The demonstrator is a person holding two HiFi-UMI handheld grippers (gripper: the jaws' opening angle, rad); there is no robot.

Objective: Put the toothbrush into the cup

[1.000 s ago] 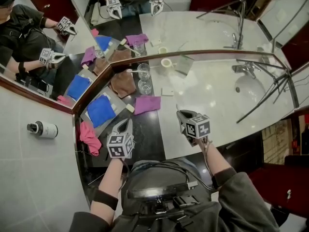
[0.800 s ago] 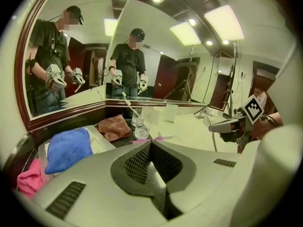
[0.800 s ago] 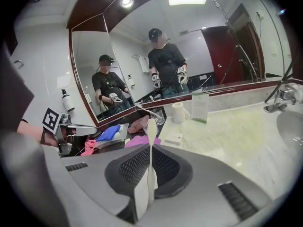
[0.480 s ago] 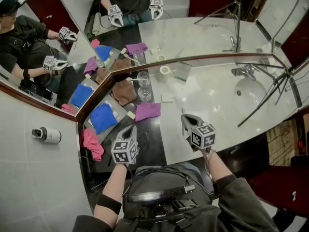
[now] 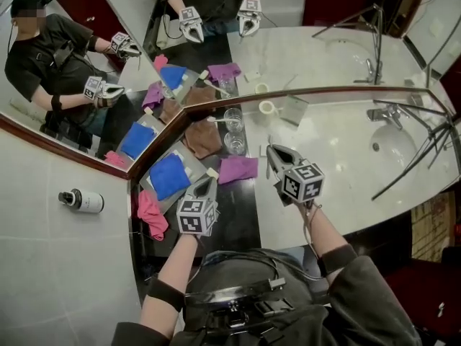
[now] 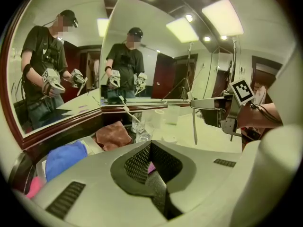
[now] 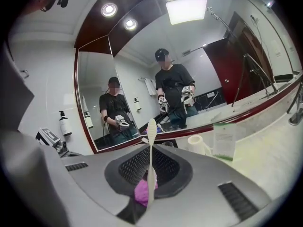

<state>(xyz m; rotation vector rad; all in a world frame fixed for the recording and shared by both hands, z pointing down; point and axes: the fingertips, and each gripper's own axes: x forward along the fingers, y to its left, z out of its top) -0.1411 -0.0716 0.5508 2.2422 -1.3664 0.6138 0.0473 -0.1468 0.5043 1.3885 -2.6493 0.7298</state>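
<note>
The right tongs [image 5: 275,157] are clenched on a white toothbrush [image 7: 151,148]. They pinch its handle, and its long end sticks out past the jaw tips. In the left gripper view it stands nearly upright at those tips. It is held over the pale marble part of the surface [image 5: 338,164], just right of the dark strip and nearer the front edge than the back.

The left tongs [image 5: 206,188] are clenched too, jaws together with nothing between them. They are over the dark strip toward the front edge.

Two glass cups stand on the dark strip near the back edge, close to the corner where the two mirrors meet. The farther glass cup [image 5: 233,117] has a second toothbrush [image 5: 215,119] leaning in it. The nearer glass cup [image 5: 235,143] stands just in front of it. The held toothbrush is apart from both.

A purple cloth [image 5: 238,169] lies between the nearer glass cup and the tongs, and a brown cloth [image 5: 204,139] lies left of the cups. A blue cloth [image 5: 169,176] and a pink cloth [image 5: 151,213] lie toward the left edge. A white mug [image 5: 268,108] and a folded card [image 5: 294,110] stand by the back edge, with the faucet [image 5: 385,112] toward the right end.
</note>
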